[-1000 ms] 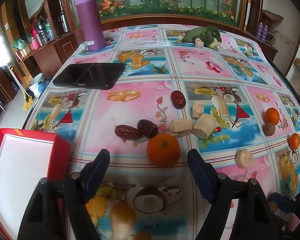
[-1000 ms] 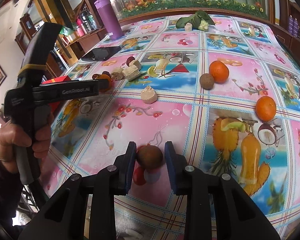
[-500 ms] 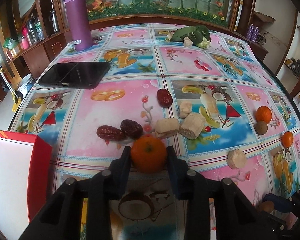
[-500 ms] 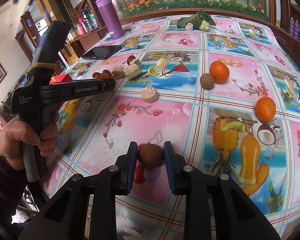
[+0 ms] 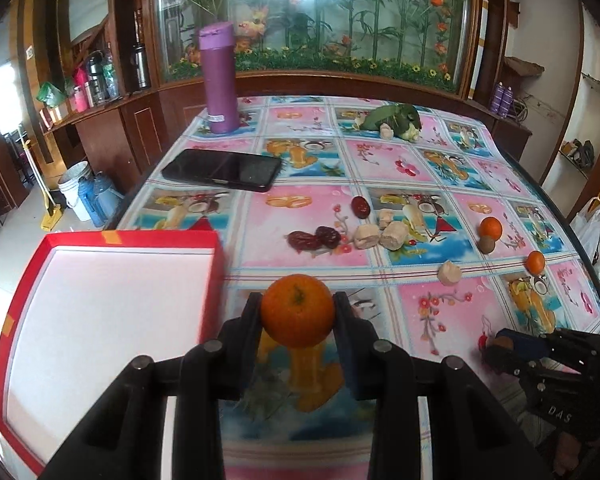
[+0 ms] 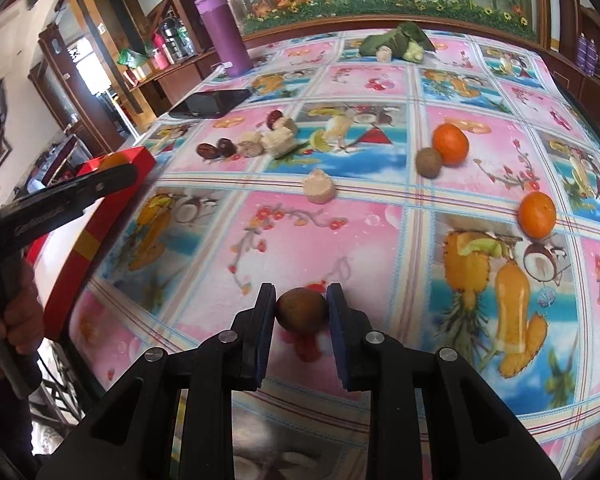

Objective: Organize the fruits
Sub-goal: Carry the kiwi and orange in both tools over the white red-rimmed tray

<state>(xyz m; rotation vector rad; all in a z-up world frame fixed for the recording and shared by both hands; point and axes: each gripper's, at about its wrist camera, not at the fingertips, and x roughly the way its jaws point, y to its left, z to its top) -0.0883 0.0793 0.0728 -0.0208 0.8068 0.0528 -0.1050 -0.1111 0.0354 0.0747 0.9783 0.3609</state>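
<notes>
While the left hand-held gripper (image 5: 297,311) pinches an orange (image 5: 297,310) between its two black fingers, the fruit is clear of the surface (image 5: 452,312), just beside the right wall of a red box with a white interior (image 5: 100,312). The right hand-held gripper (image 6: 301,312) pinches a small brown round fruit (image 6: 301,311), its blue-padded fingers pressed against either side; whether this fruit touches the surface cannot be told. In the left wrist view the right hand-held gripper appears at lower right, with the brown fruit at its tips.

Remaining on the fruit-patterned tablecloth:
- two dark red dates (image 5: 314,239) touching each other, and a third date (image 5: 360,207) apart, farther back;
- three pale cut chunks (image 5: 380,232) grouped just right of the dates, and a fourth pale chunk (image 5: 449,273) alone, nearer the front;
- a second orange (image 5: 490,227) touching a second brown fruit (image 5: 487,245);
- a third orange (image 5: 535,262) near the right edge.

At the far end stand a purple tumbler (image 5: 219,78) and a green leafy vegetable (image 5: 394,120), with a black phone (image 5: 222,169) lying flat between the tumbler and the dates. In the right wrist view the left hand-held gripper extends over the near corner of the red box.
</notes>
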